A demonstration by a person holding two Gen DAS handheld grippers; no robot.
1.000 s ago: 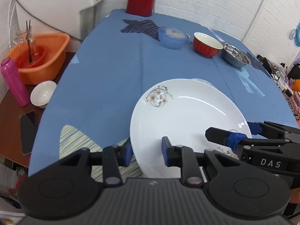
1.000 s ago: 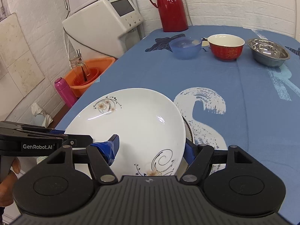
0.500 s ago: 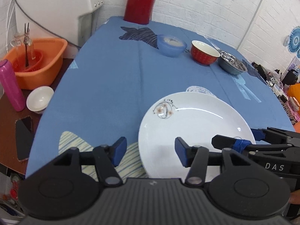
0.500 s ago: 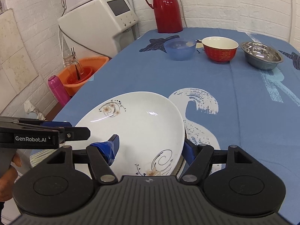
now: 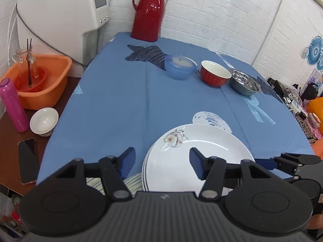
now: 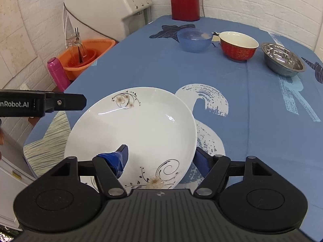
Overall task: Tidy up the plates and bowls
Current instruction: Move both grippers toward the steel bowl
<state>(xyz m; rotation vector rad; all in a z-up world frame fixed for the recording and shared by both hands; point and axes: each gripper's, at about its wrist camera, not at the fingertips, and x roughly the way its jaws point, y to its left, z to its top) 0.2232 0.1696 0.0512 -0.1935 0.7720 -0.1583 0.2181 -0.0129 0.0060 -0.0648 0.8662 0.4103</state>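
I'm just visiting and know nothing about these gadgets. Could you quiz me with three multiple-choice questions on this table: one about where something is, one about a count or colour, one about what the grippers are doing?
1. Where is the red jug?
A. far end by the wall
B. on the plate
C. in the orange basin

2. How many bowls stand in the row on the blue cloth?
A. one
B. three
C. five

3. How is the left gripper?
A. clamped on a bowl
B. open, holding nothing
C. out of view

Answers:
A, it stands against the brick wall.
B, blue bowl, red bowl, steel bowl.
B, its fingers are spread above the white plate.
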